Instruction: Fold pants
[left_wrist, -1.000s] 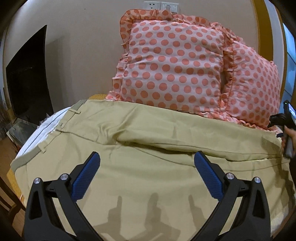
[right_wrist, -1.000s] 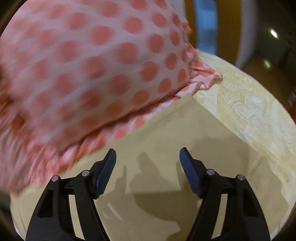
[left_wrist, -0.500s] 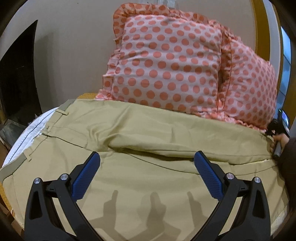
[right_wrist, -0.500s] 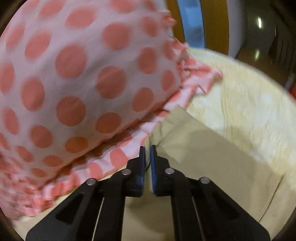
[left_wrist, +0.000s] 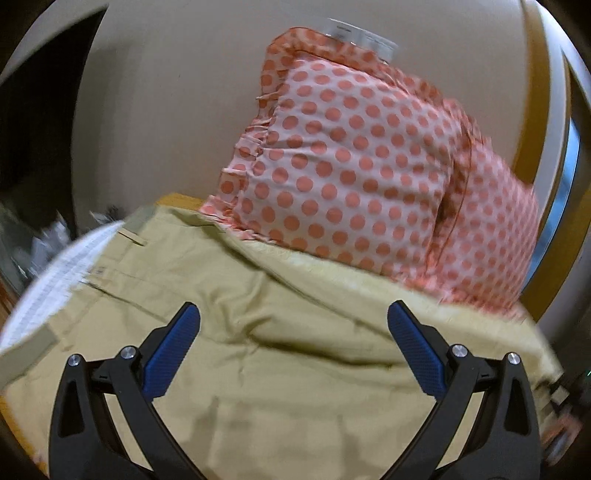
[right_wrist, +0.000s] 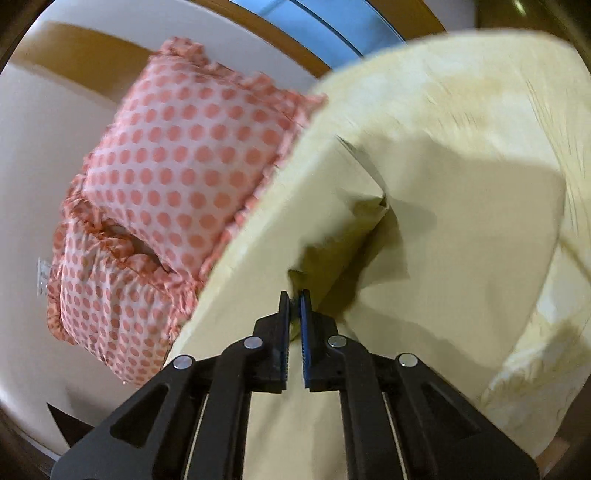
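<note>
Khaki pants (left_wrist: 280, 369) lie spread on a bed, waistband with white lining at the left. My left gripper (left_wrist: 293, 332) is open and empty, hovering above the middle of the pants. My right gripper (right_wrist: 294, 299) is shut on the hem end of the pants (right_wrist: 332, 229) and holds that cloth lifted and pulled off the bed, with folds hanging from the pinch. In the left wrist view the right gripper is not clearly visible.
Two pink pillows with orange dots (left_wrist: 362, 177) lean against the wall behind the pants; they also show in the right wrist view (right_wrist: 177, 177). A pale yellow bedspread (right_wrist: 480, 110) covers the bed. A dark screen (left_wrist: 33, 122) stands at far left.
My right gripper closed on the pants hem, then lifted and swung it away from the pillows. The pants' far edge pulled off the pillows. My left gripper stayed open and tilted.
</note>
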